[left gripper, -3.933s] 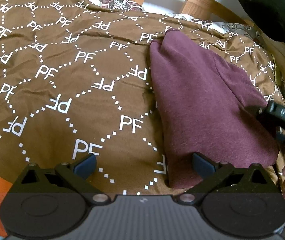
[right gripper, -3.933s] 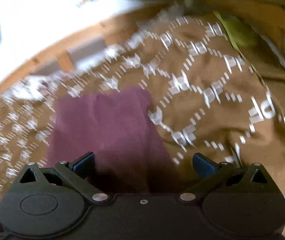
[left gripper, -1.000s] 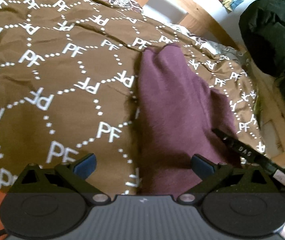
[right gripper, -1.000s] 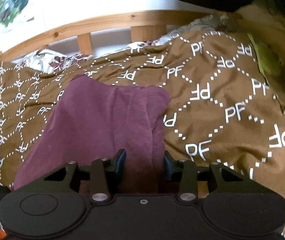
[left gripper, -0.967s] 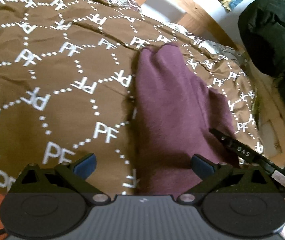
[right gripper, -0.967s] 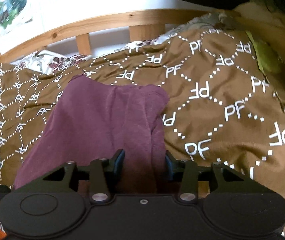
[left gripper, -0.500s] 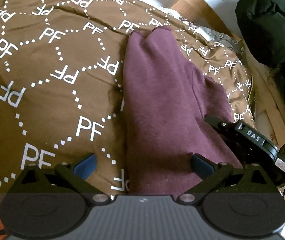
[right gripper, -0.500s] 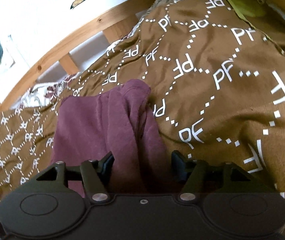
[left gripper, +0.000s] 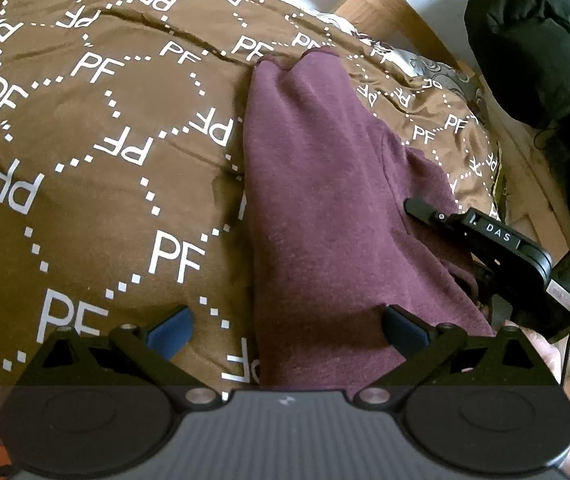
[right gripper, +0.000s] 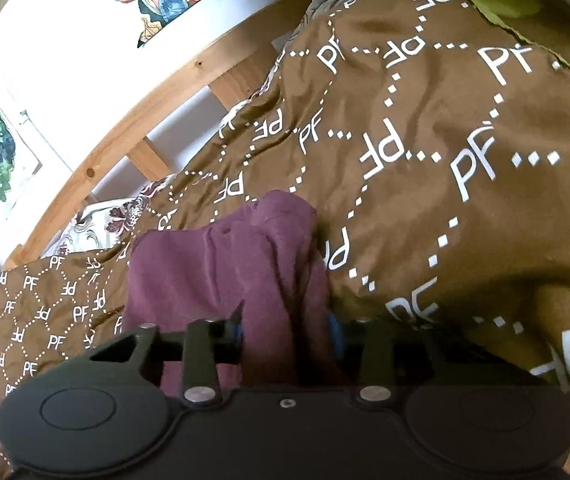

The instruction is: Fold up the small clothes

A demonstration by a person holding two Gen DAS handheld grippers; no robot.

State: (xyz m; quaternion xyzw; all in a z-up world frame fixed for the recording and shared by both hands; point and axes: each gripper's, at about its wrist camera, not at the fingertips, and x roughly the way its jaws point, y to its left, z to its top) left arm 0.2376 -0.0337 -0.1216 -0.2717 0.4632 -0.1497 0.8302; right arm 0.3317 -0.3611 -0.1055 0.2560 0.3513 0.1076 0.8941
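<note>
Pinched tighter since a second ago: right gripper [right gripper: 285, 330] clamping bunched right edge of maroon knit garment [left gripper: 325, 208], frame centre. Left gripper [left gripper: 285, 326] spread wide over its near hem. Brown PF-print quilt [left gripper: 105, 140] bare at left.

White "PF" repeats across the brown bedspread [left gripper: 125, 208]; the right gripper [left gripper: 437, 220] reads "DAS".

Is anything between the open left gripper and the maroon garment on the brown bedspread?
Nothing visible. The left gripper is open right over the near edge of the maroon knit garment, which lies on the brown PF-patterned bedspread. The right gripper is shut on the garment's right side, clear of that path.
</note>
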